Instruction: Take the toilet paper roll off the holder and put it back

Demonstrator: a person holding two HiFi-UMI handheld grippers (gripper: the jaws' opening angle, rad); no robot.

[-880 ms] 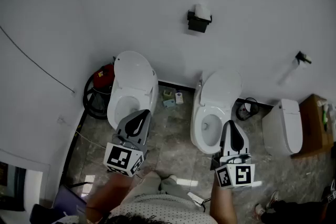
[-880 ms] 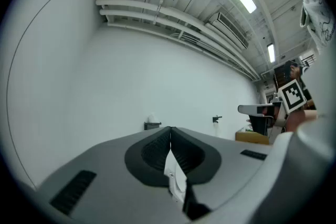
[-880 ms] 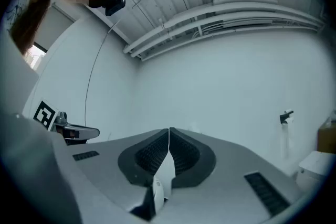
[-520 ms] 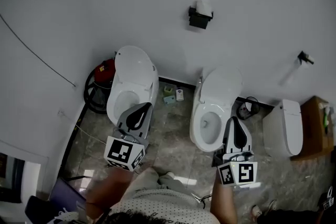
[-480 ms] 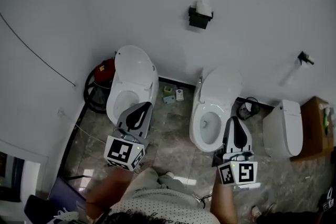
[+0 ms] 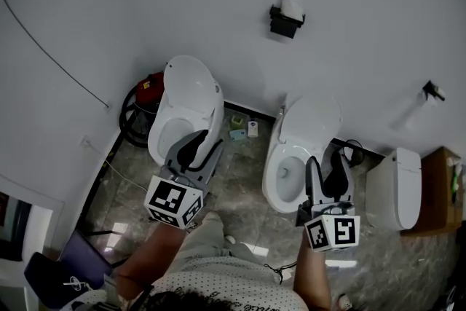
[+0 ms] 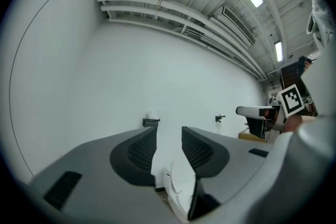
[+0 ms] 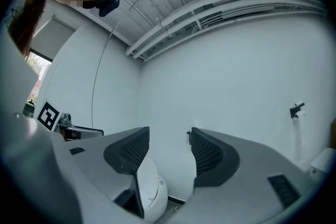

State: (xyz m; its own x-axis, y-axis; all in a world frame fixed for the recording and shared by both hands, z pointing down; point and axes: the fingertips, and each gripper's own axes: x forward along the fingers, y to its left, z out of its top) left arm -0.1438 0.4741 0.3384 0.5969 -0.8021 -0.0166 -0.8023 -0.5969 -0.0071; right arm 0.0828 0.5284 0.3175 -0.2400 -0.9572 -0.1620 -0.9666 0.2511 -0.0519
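A white toilet paper roll (image 6: 292, 6) sits on a black holder (image 6: 285, 25) high on the white wall. In the left gripper view the roll (image 7: 151, 114) and holder (image 7: 150, 122) show small and far off, just left of the jaws' gap. In the right gripper view only an edge of the holder (image 8: 189, 135) peeks past the right-hand jaw. My left gripper (image 6: 195, 147) hangs over the left toilet, open and empty. My right gripper (image 6: 328, 170) is held over the right toilet, its jaws apart with nothing between them. Both are far below the holder.
Two toilets with raised lids (image 6: 188, 95) (image 6: 309, 124) stand against the wall, and a third (image 6: 393, 189) is further right. A red canister with a black hose (image 6: 148, 86) stands at the left, a wooden cabinet (image 6: 439, 186) at the right. A small black wall fixture (image 6: 432, 90) is mounted right of the holder.
Both grippers' jaws have spread apart from nearly together. The grippers have moved a little forward toward the wall, and the head view has shifted.
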